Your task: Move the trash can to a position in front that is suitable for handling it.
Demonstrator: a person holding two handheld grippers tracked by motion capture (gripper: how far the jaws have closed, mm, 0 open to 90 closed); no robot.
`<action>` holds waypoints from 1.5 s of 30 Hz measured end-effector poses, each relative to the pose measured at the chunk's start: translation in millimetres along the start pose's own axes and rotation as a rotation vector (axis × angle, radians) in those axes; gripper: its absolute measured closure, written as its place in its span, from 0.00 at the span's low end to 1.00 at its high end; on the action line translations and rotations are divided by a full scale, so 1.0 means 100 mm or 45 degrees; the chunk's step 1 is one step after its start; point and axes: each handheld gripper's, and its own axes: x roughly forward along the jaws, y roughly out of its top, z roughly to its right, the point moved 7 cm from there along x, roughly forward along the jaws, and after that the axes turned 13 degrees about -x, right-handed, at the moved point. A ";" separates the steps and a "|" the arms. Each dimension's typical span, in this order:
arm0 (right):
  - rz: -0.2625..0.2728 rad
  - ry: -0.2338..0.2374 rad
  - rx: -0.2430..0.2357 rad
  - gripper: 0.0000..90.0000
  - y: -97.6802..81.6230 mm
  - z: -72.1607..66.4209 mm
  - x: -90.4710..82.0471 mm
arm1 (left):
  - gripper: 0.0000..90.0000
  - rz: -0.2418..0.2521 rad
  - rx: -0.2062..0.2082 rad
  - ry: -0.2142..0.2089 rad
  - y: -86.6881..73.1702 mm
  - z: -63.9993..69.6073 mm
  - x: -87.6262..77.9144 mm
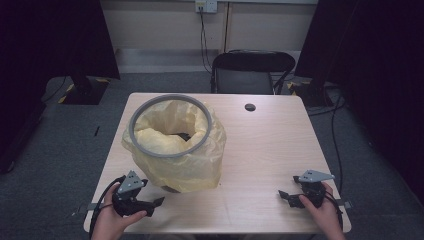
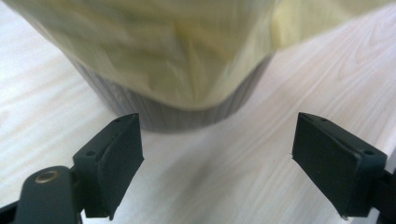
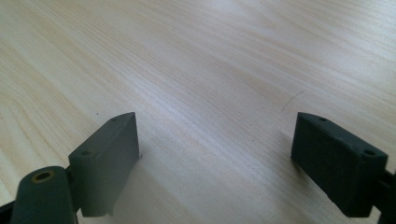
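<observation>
Yellow bag (image 1: 192,165) drapes the grey bin (image 1: 170,126) just ahead of the left gripper (image 1: 156,202), jaws wide; the right gripper (image 1: 286,196), also wide, sits well apart. Pinching a loose fold low down would likely grip best.

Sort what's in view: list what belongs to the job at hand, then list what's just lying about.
Likely the job, though none is stated:
yellow bag
grey bin it lines
grey ring at the rim
left tool, open
right tool, open

Just about:
black chair
wall socket
floor cables
</observation>
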 end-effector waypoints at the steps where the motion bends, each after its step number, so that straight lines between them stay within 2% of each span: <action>1: 0.000 0.000 0.000 0.16 0.00 0.00 0.00 | 0.18 0.012 -0.005 -0.003 0.02 0.01 -0.01; 6: 0.000 0.000 0.000 0.16 0.00 0.00 0.00 | 0.18 0.044 -0.029 0.006 0.11 0.03 -0.01; 14: 0.000 0.000 -0.001 0.16 0.00 0.00 0.00 | 0.18 0.070 -0.032 0.022 0.20 0.07 0.04; 24: 0.000 0.000 0.000 0.16 0.00 0.00 0.00 | 0.17 0.114 -0.075 0.077 0.23 0.04 0.06; 30: 0.000 0.000 0.000 0.16 0.00 0.00 0.00 | 0.18 0.172 -0.118 0.123 0.26 0.01 0.07; 45: 0.000 0.000 0.000 0.16 0.00 0.00 0.00 | 0.15 0.173 -0.113 0.160 0.29 0.02 0.12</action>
